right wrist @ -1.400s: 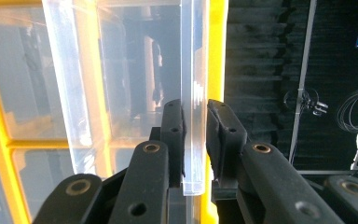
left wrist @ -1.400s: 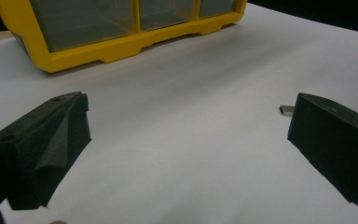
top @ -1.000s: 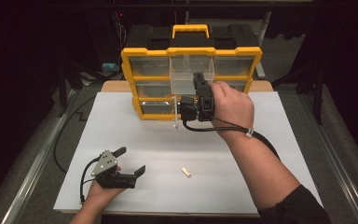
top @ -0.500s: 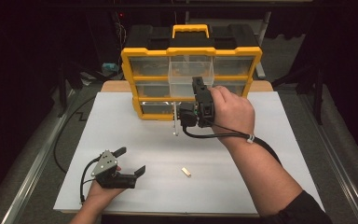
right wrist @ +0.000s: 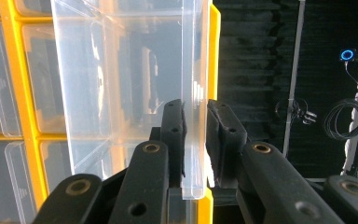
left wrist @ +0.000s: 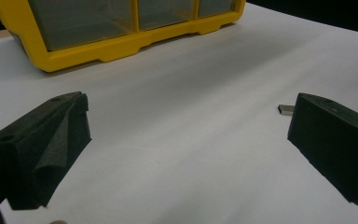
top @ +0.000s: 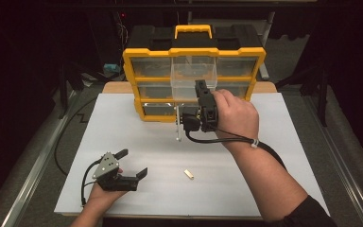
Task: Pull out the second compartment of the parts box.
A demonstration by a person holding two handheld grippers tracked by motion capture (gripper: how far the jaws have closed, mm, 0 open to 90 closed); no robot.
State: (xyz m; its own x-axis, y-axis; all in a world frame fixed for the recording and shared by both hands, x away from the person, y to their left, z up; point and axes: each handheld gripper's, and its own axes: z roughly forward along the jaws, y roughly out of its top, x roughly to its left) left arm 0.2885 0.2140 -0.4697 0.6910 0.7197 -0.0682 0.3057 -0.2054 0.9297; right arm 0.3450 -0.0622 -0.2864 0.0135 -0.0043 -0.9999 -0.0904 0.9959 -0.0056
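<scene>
drawer (top: 193, 75), clear plastic, hangs partly out of the top row of the yellow cabinet (top: 137, 85), at its middle slot, and its long axis runs from the cabinet toward the near edge of the table (top: 264, 156). its open top faces up, and it looks level. the right gripper (top: 199, 92) comes at it from the near side, and in the right gripper view the jaws are pressed on one thin side wall of the drawer (right wrist: 193, 93), one pad (right wrist: 173, 135) inside the wall and the other outside. the grip sits near the drawer's front end, so i judge any pull must go straight back along that long axis; a sideways tug could jam it in the slot.

the cabinet stands at the far edge of the table, about its middle. a small pale part (top: 188, 174) lies well nearer, toward the near edge, its long axis slanting across the table. the left gripper (top: 131, 163) rests near the near-left corner, jaws spread wide and empty; in the left gripper view the part (left wrist: 285, 109) shows just beside one jaw, not touching it. that hand is the nearer one to the part, and the right hand the nearer one to the drawer.
</scene>
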